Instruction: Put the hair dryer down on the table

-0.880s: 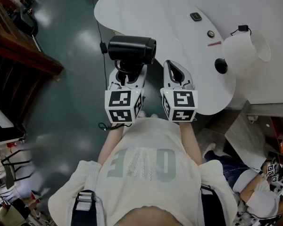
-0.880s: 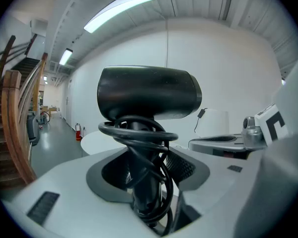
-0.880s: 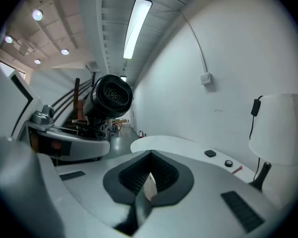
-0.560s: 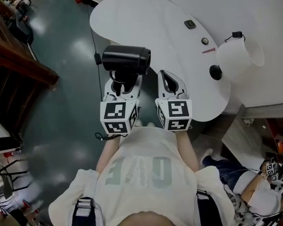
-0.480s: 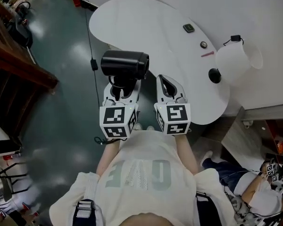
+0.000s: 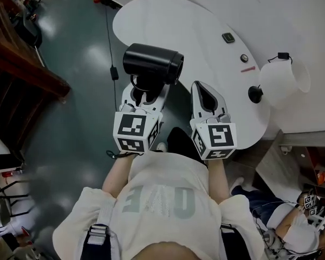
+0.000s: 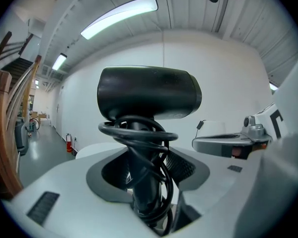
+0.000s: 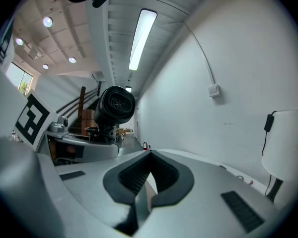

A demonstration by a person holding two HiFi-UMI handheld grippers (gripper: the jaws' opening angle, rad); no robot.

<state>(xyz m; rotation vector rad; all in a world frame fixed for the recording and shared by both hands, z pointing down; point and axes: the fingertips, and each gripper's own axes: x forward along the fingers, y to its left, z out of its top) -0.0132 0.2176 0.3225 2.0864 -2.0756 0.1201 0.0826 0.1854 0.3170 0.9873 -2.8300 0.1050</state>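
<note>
My left gripper [image 6: 147, 89] is shut on the handle of a black hair dryer [image 6: 152, 63], held upright with its barrel lying crosswise above the jaws. In the left gripper view the black cord [image 7: 144, 152] coils around the handle between the pads, under the barrel [image 7: 149, 93]. The dryer hangs over the near left edge of the white table [image 6: 173, 20], partly above the floor. Just to its right, my right gripper [image 6: 201, 88] is shut and empty, with its tips [image 8: 149, 155] meeting over the table edge.
On the table's right side lie a small dark device [image 6: 228, 37], a round knob [image 6: 244, 58], a red pen [image 6: 248, 68] and a black round piece [image 6: 254, 94] beside a white cylinder [image 6: 284, 77]. Dark floor [image 6: 76, 91] and a wooden stair rail [image 6: 21, 53] are on the left.
Both grippers and the dryer have shifted a little right towards the table edge. The right gripper stands slightly farther from the left one. The grip on the dryer is unchanged.
</note>
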